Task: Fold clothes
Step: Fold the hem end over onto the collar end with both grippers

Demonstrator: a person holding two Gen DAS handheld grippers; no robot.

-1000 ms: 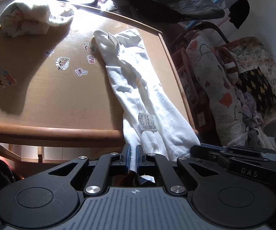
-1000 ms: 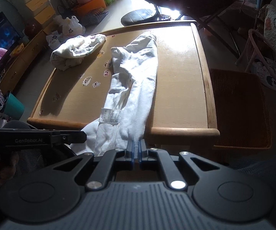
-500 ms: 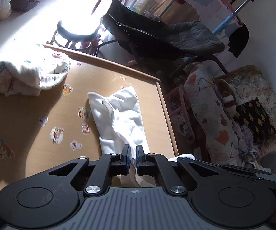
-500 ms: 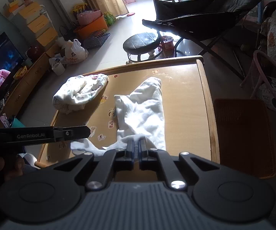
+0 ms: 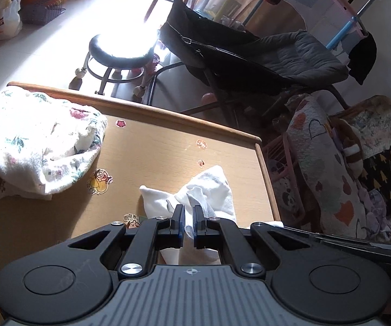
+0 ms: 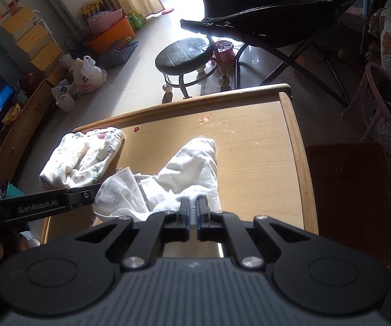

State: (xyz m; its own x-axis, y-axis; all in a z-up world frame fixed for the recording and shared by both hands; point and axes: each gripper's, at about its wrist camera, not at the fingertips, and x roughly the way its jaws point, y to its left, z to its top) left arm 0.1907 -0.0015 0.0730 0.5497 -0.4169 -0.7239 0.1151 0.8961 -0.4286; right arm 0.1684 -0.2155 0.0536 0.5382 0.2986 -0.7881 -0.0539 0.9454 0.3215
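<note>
Fold stroke under way – near end carried toward far edge
Both tongs, left (image 5: 187, 218) and right (image 6: 193, 212), clamp the white garment (image 6: 192, 163) – it now lies doubled on the surface (image 6: 263, 135)

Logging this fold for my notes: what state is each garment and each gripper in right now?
white garment: bunched on the table, its near edge pinched at two spots.
floral garment: crumpled heap, untouched.
left gripper: shut on white cloth.
right gripper: shut on white cloth.
wooden table: stickers on top.
</note>
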